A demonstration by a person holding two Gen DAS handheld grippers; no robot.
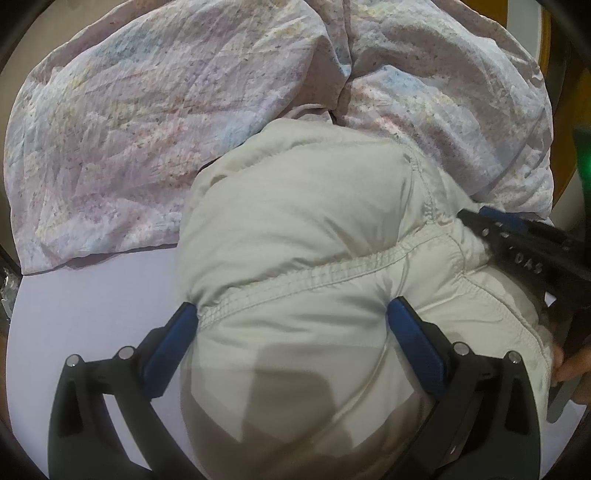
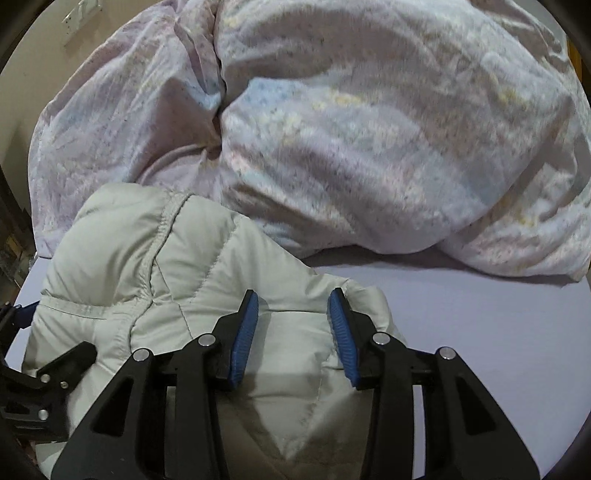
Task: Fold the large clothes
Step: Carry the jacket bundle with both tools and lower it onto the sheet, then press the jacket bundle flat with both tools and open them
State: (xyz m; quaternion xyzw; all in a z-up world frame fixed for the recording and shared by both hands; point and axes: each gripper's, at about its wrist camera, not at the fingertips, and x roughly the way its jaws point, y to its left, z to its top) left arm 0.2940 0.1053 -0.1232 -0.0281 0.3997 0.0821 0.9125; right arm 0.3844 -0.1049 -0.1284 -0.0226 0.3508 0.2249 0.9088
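Note:
A pale grey-beige puffer jacket [image 1: 295, 206] lies bunched up on a lilac bed sheet [image 1: 92, 314]. My left gripper [image 1: 291, 308] stands wide around the jacket's thick bulk, with both blue pads pressed into it at a stitched seam. My right gripper [image 1: 472, 214] reaches in from the right edge and bites into the jacket's side. In the right wrist view the right gripper [image 2: 293, 295] is shut on a puffy fold of the jacket [image 2: 122, 240]. One of my left gripper's fingers [image 2: 70, 356] shows at the lower left.
A crumpled floral duvet [image 1: 147, 110] fills the far side of the bed behind the jacket [image 2: 369, 129]. Bare sheet [image 2: 480, 332] lies to the right of the jacket. A person's fingers [image 1: 569, 365] show at the right edge. A wall switch [image 2: 81, 18] is at top left.

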